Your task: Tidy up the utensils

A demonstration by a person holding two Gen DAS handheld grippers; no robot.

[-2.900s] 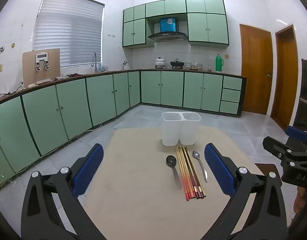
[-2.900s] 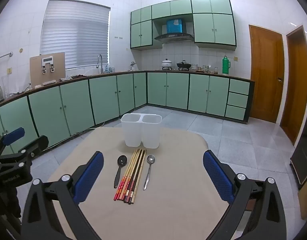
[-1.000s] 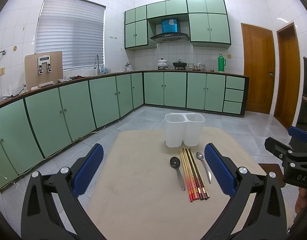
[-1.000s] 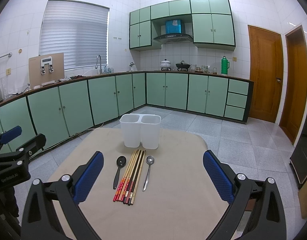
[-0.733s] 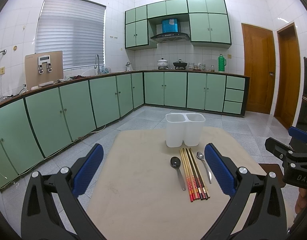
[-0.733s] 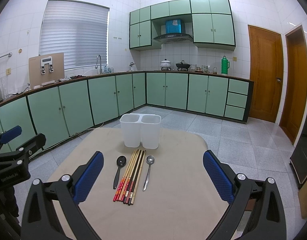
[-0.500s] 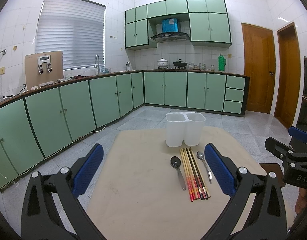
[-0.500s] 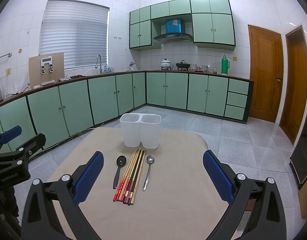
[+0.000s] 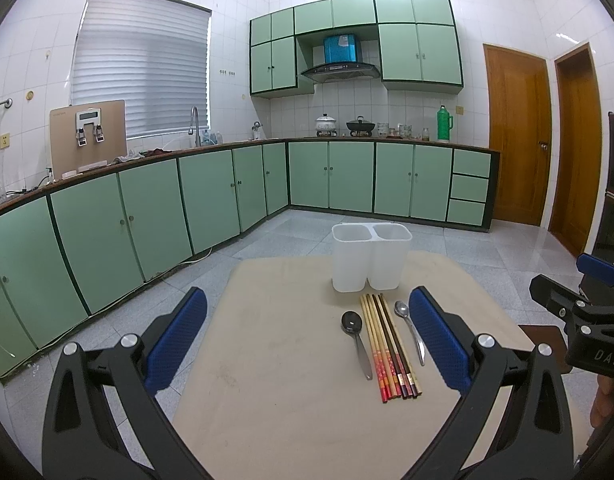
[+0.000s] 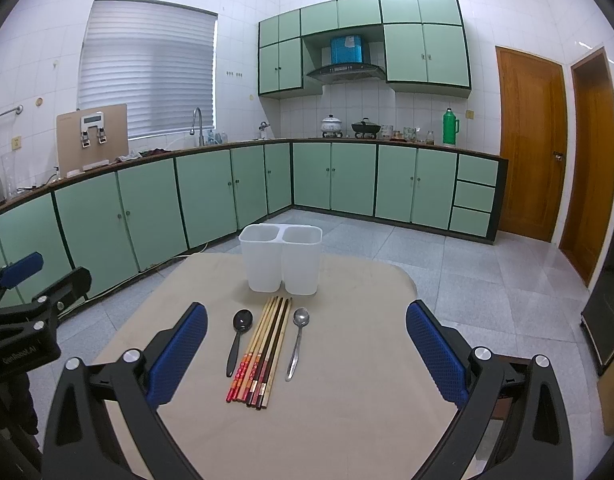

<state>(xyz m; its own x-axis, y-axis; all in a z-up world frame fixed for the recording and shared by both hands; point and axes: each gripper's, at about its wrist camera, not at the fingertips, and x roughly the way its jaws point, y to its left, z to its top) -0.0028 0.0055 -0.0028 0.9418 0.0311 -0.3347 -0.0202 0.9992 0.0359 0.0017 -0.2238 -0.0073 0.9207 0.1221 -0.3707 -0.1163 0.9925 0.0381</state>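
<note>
A white two-compartment holder (image 9: pixel 370 257) (image 10: pixel 281 259) stands upright on the beige table (image 9: pixel 267 380) (image 10: pixel 347 400), both compartments empty. In front of it lie a dark spoon (image 9: pixel 355 340) (image 10: pixel 237 338), a bundle of several chopsticks (image 9: pixel 389 346) (image 10: pixel 263 350) and a silver spoon (image 9: pixel 410 330) (image 10: pixel 297 340), side by side. My left gripper (image 9: pixel 307 328) is open and empty, held above the table's near left. My right gripper (image 10: pixel 307 336) is open and empty, above the near edge behind the utensils. Each gripper shows at the edge of the other's view.
Green cabinets line the left wall and back wall (image 9: pixel 347 176). The tiled floor (image 10: pixel 487 280) surrounds the table. Two wooden doors (image 10: pixel 531 140) stand at the right. A dark cabinet (image 10: pixel 611 280) is at the far right edge.
Both views have barely shifted over the last second. The utensils and holder have not moved. Both grippers stay open.
</note>
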